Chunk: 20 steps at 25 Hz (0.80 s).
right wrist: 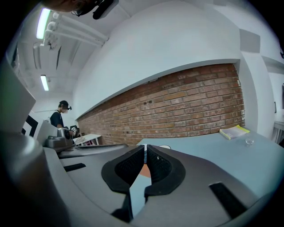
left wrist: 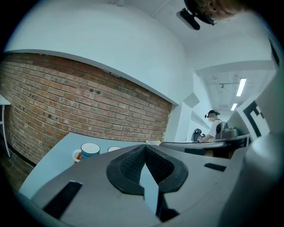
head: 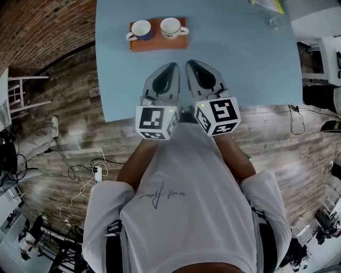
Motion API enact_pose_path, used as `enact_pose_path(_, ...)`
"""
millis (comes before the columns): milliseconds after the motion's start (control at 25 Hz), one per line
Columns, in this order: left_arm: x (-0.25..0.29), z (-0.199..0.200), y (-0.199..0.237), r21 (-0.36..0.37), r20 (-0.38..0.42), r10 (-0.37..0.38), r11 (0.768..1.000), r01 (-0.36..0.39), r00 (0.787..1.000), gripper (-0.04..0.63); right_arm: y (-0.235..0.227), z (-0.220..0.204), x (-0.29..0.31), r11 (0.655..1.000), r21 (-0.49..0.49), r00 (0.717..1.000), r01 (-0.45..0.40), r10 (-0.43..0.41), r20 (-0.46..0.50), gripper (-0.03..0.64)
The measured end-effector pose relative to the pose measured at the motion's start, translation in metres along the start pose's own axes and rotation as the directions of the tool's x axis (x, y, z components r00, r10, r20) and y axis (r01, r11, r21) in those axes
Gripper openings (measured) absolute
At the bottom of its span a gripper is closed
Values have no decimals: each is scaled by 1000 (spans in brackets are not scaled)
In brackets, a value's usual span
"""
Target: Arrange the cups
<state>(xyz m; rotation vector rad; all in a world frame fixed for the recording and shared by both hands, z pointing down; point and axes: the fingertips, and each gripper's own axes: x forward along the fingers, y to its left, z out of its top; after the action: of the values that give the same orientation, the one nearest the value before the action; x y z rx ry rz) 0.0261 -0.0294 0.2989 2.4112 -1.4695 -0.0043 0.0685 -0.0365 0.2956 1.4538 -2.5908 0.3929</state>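
Observation:
Two cups stand on an orange tray (head: 158,43) at the far side of the light blue table (head: 240,64): a blue cup (head: 141,30) on the left and a white cup (head: 171,27) on the right. My left gripper (head: 171,66) and right gripper (head: 191,64) hover side by side over the table's near half, short of the tray, both shut and empty. The left gripper view has the blue cup (left wrist: 90,150) and the white cup's rim (left wrist: 114,149) left of the shut left gripper (left wrist: 144,148). In the right gripper view, the right gripper (right wrist: 145,147) hides most of the tray (right wrist: 144,170).
A small glass (head: 273,22) and a yellow book (head: 269,5) lie at the table's far right corner; the right gripper view also has the book (right wrist: 234,131) and glass (right wrist: 249,141). A brick wall (left wrist: 66,106) runs behind the table. A person (left wrist: 216,126) sits at a far desk.

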Motion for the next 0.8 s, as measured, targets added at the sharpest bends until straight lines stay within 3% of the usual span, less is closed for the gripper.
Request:
enact_pose_path(320,28,-10,5,-17,-37,-9,1000,9,999,9,-20,2,22,998,-38,999,-53,53,-10,21)
enact_pose_path(800,63,-24,14,-3,-89,81,997,-82,993,9,-45,1,53,980,-85,983,-179,176,-44,22)
